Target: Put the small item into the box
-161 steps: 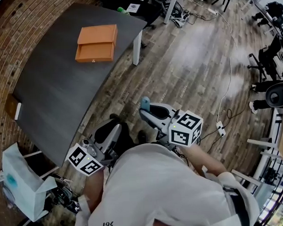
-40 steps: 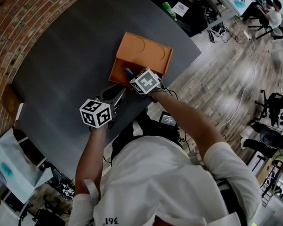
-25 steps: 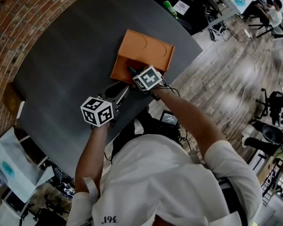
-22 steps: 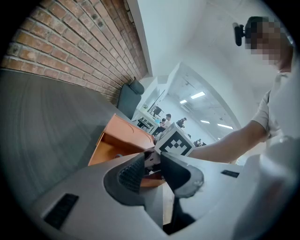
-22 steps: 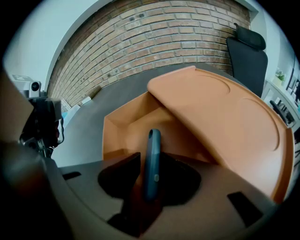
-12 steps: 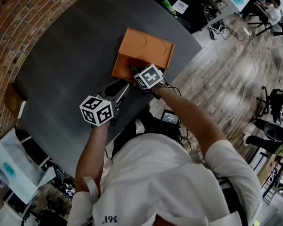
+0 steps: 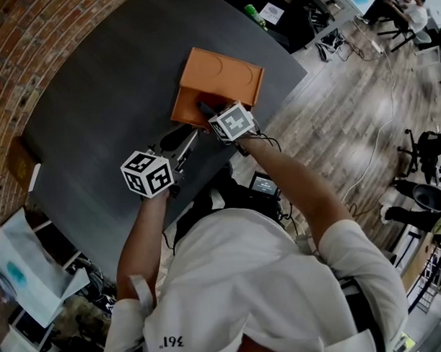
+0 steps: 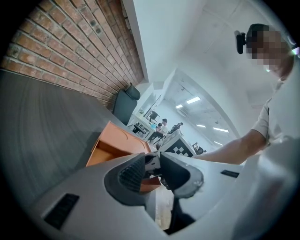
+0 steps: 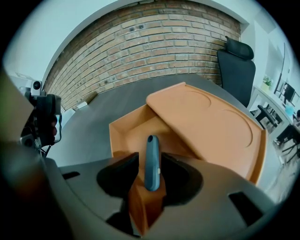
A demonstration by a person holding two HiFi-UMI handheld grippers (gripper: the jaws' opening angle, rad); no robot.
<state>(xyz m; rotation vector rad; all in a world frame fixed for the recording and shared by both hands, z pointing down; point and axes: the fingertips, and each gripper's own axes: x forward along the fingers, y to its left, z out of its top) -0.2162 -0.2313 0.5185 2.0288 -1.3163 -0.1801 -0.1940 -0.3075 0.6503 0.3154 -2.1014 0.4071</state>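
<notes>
In the head view, an orange box (image 7: 220, 74) lies on a dark grey table (image 7: 110, 103) near its far edge, with wooden floor (image 7: 349, 131) to the right. The right gripper (image 7: 204, 109) reaches down over the near, open part of the box, and its marker cube hides most of what lies under it. The left gripper (image 7: 182, 139) is held just beside it on the left, over bare table and short of the box. In the left gripper view, the two jaws of the left gripper (image 8: 152, 171) stand only a narrow gap apart with nothing gripped between them. Through that gap the box (image 8: 115, 140) shows, open on its near side, with a brick wall (image 8: 70, 47) behind the table. In the right gripper view, the right gripper (image 9: 150, 176) has just been opening its jaws, which now stand wide. The small item (image 9: 152, 164), a slim blue-grey stick, stands between them, with a clear gap to the left pad and close by the right one. It sits over the near wall of the box's open tray (image 9: 136, 131) and points into that compartment. The flat orange top (image 9: 206, 122) covers the rest of the box. A black chair (image 9: 236, 68) stands beyond the table.
</notes>
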